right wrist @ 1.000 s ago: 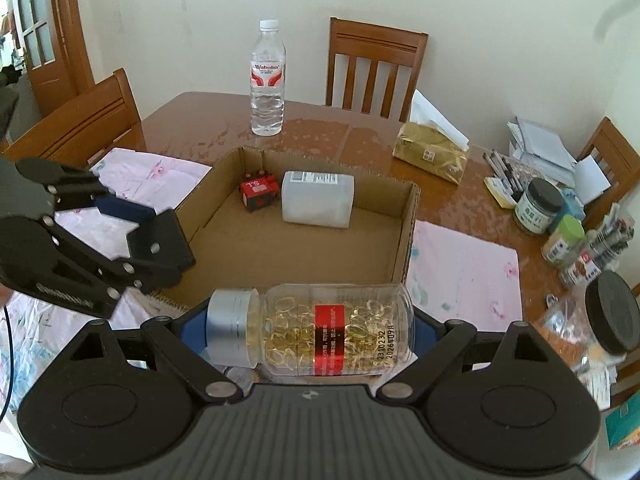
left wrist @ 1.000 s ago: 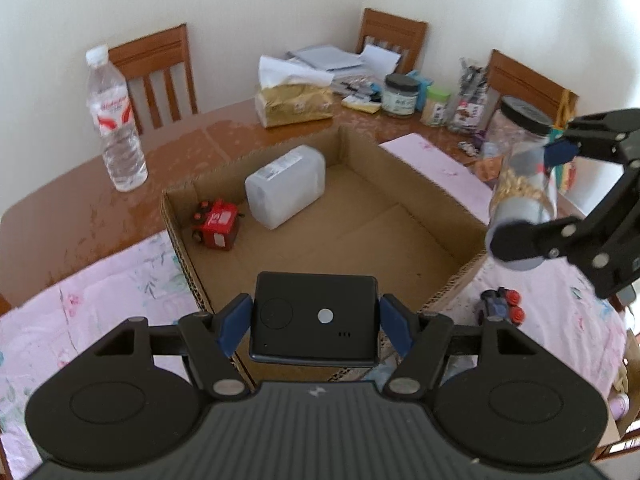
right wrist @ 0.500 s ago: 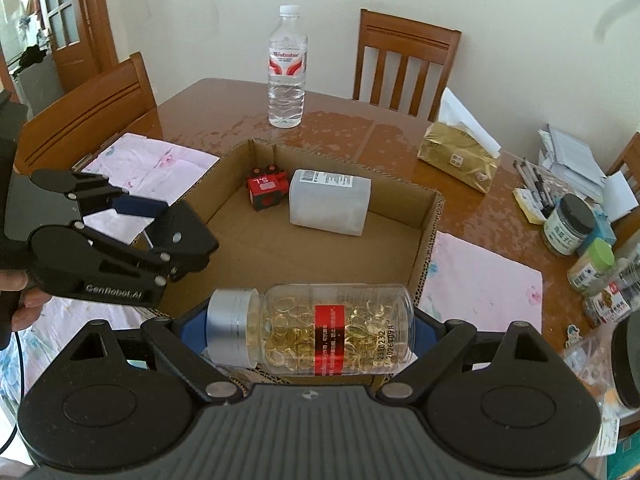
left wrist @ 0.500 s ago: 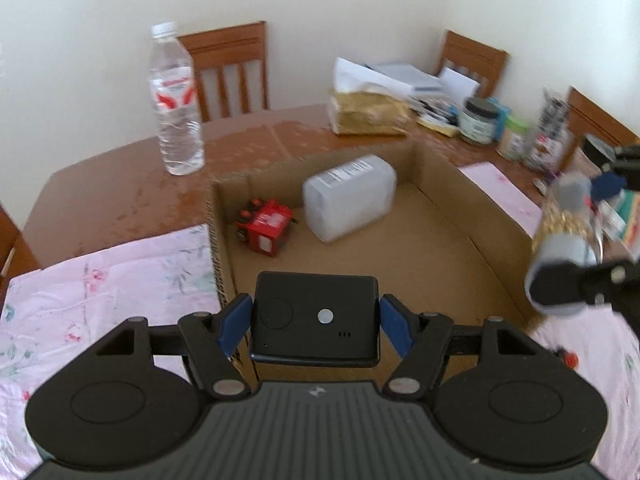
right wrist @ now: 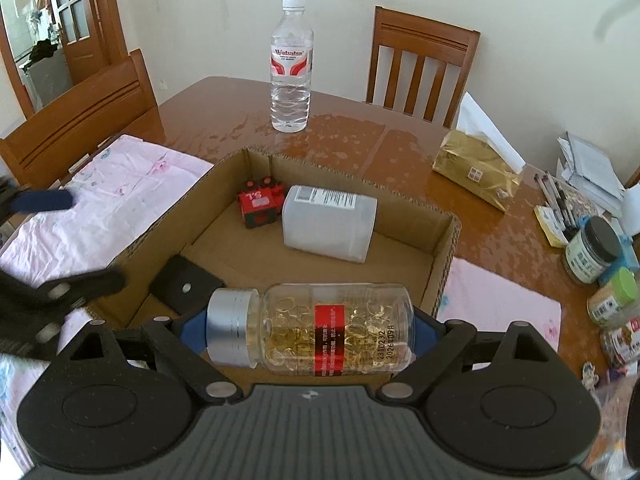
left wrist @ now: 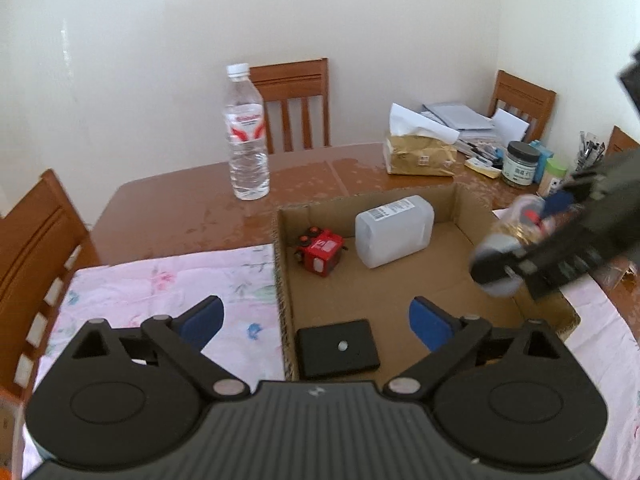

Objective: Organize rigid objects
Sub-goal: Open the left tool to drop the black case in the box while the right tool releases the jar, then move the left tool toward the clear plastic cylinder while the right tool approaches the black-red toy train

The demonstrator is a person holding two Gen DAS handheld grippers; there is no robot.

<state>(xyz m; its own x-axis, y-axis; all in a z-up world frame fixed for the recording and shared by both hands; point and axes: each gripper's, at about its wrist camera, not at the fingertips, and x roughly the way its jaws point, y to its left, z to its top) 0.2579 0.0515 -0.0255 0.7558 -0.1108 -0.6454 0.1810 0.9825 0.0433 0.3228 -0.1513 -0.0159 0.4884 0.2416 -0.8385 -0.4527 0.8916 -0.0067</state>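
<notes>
A shallow cardboard box [left wrist: 282, 248] [right wrist: 446, 240] lies on the brown table. In it are a red toy [left wrist: 320, 255] [right wrist: 259, 205], a white plastic container [left wrist: 394, 230] [right wrist: 328, 222] and a flat black device [left wrist: 338, 347] [right wrist: 185, 286] at the near left corner. My left gripper [left wrist: 316, 326] is open and empty above the black device. My right gripper [right wrist: 310, 330] is shut on a clear pill bottle [right wrist: 310, 330] with gold capsules and a silver cap, held sideways over the box's near right edge. The bottle shows blurred in the left wrist view [left wrist: 506, 248].
A water bottle [left wrist: 246, 136] [right wrist: 291, 68] stands behind the box. A gold tissue pack [left wrist: 420, 154] [right wrist: 476, 172], jars [right wrist: 592, 250], pens and papers crowd the right side. Pink floral cloths [left wrist: 168, 292] [right wrist: 500, 300] flank the box. Wooden chairs [right wrist: 420, 68] surround the table.
My left gripper opened and let the black device drop into the box's near left corner, then drew back and up. My right gripper moved over the box with the pill bottle.
</notes>
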